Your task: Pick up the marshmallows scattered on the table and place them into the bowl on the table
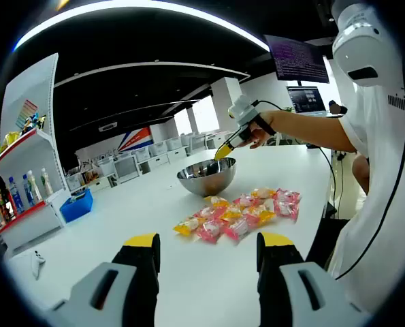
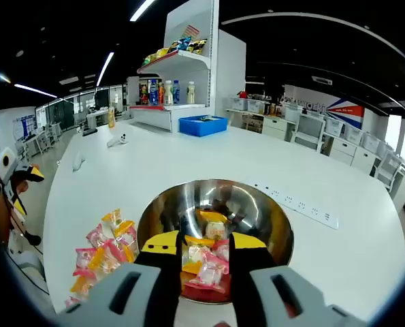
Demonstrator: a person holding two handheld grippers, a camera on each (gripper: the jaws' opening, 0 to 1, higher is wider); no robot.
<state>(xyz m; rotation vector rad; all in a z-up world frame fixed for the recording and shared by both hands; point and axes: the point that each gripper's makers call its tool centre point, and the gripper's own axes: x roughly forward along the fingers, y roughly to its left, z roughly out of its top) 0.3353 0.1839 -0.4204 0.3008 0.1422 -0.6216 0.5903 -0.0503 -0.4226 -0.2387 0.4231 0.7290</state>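
Steel bowl [image 2: 216, 225] on the white bench [image 2: 154, 163], several wrapped marshmallows [image 2: 205, 255] already inside. Right tool [image 2: 203, 246] poised directly above the bowl, jaws a small gap apart, nothing clearly gripped between them. More marshmallows in a loose pile [image 1: 239, 214] on the bench just beside the bowl [image 1: 206, 176]. Left tool [image 1: 207, 246] held low over the bench, well back from the bowl, jaws wide apart and empty. Blue bin [image 2: 202, 125] far beyond the bowl, near a shelf [image 2: 178, 75] of bottles.
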